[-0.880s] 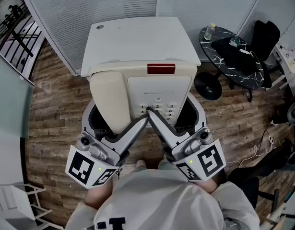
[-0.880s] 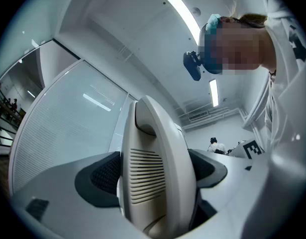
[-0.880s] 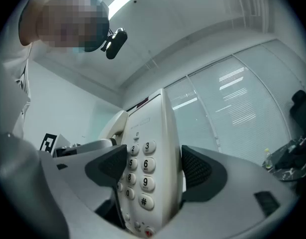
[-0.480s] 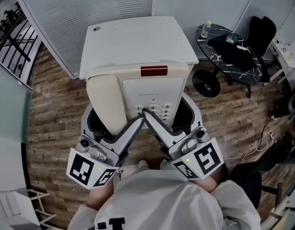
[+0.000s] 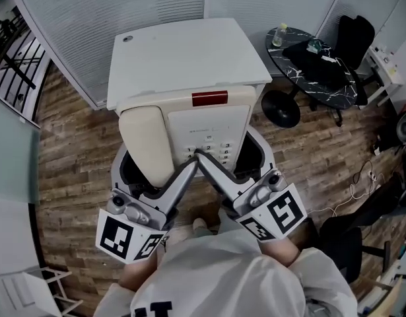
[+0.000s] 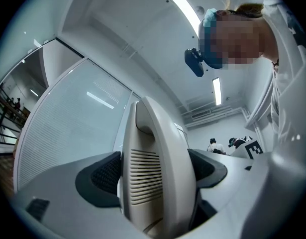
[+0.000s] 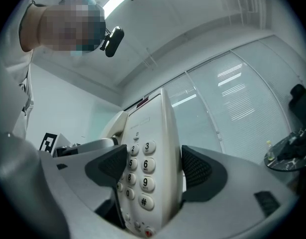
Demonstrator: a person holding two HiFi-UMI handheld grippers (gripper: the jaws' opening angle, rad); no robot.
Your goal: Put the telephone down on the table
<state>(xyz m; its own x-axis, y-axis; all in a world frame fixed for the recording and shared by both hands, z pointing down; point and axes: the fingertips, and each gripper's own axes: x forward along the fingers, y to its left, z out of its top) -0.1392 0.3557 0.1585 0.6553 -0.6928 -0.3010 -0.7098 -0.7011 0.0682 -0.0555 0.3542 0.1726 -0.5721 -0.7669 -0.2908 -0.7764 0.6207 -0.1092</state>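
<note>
Head view: left tongs (image 5: 186, 172), right tongs (image 5: 206, 160) spread wide, both pinching cream telephone (image 5: 209, 121)

Both clamped: left claw (image 6: 155, 173), right claw (image 7: 153, 168).

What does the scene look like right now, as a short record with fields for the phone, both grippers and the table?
Telephone: cream, red strip at its far end, handset on its cradle
Left gripper: shut on the telephone's handset side
Right gripper: shut on the telephone's keypad side
Table: white, beyond the telephone
Placement: telephone held at the table's near edge; contact with the table cannot be told
</note>
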